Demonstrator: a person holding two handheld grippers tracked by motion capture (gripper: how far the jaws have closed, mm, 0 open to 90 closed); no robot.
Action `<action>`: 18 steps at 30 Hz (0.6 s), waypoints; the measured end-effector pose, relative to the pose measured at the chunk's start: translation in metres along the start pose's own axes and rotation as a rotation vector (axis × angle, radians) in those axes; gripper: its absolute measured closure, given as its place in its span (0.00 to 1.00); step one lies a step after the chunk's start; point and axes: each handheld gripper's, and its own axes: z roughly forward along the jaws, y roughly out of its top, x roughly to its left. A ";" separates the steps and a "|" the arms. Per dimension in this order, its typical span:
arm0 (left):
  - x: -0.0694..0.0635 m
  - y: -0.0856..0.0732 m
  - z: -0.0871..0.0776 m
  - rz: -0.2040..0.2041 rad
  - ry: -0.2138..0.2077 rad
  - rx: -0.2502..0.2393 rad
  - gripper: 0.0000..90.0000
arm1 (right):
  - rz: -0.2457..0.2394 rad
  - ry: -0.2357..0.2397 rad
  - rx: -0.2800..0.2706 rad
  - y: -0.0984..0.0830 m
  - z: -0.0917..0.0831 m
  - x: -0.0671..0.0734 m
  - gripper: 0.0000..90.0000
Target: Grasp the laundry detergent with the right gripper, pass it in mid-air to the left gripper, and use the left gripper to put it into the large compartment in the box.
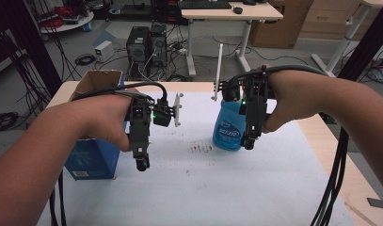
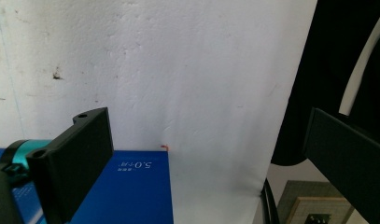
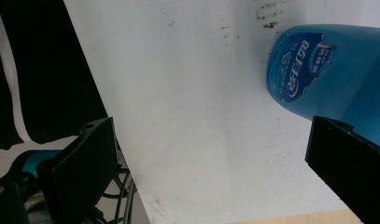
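A blue spray bottle (image 1: 228, 128) with a white label stands upright on the white foam sheet (image 1: 203, 188), right of centre. My right gripper (image 1: 248, 141) points down just to its right, close beside it. In the right gripper view the bottle (image 3: 327, 70) sits against the far jaw, and the right gripper (image 3: 211, 126) is open with bare foam between its jaws. A blue carton (image 1: 92, 157) with open brown flaps stands at the left. My left gripper (image 1: 142, 162) hangs beside its right face; the left gripper (image 2: 206, 135) is open over the foam, the carton (image 2: 131, 191) low beside one jaw.
Dark smudges (image 1: 201, 148) mark the foam between the grippers. Black cables (image 1: 335, 179) hang off the table's right side. A thin white post (image 1: 219, 70) stands at the far edge. Behind it on the floor are computer towers (image 1: 147, 44) and a desk (image 1: 229, 14).
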 end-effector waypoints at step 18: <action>-0.001 0.005 0.001 0.004 0.013 -0.008 0.02 | 0.154 -0.029 -0.223 -0.077 0.022 -0.008 0.02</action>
